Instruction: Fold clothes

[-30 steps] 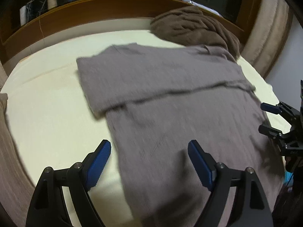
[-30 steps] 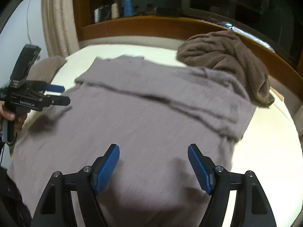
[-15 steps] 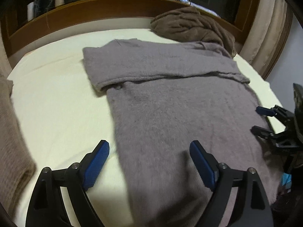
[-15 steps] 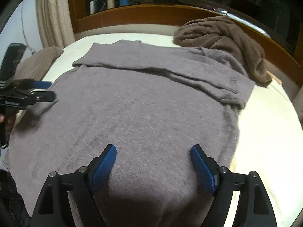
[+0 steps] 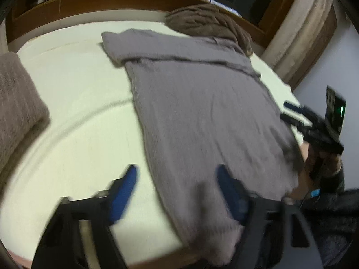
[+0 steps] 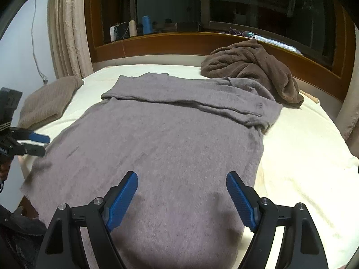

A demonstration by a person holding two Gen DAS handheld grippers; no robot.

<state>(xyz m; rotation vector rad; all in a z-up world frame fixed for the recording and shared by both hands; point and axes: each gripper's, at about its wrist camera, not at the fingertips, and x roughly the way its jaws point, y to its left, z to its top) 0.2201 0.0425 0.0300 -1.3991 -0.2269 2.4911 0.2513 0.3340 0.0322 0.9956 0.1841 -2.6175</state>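
The grey sweater (image 6: 170, 148) lies spread flat on the cream bed (image 6: 303, 157), its hem toward the cameras and its sleeves folded across the upper part in a band; in the left wrist view the same sweater (image 5: 202, 116) fills the middle of the mattress (image 5: 74, 121), reaching to the near edge. The right gripper (image 6: 181, 192) hovers just above the lower body of the sweater, its blue fingers (image 6: 122, 199) spread wide and grasping nothing; the left gripper (image 5: 177, 190) is blurred but released too, one finger over bare sheet and the other over the sweater's left border. A crumpled brown blanket (image 6: 253, 65) sits at the far side, touching the sweater's shoulder; a folded tan knit (image 6: 49, 98) rests on the left part of the bed, apart from the sweater. Thread spools (image 6: 132, 28) stand on the wooden ledge (image 6: 179, 42) behind the bed; beige curtains (image 6: 67, 33) hang at the left.
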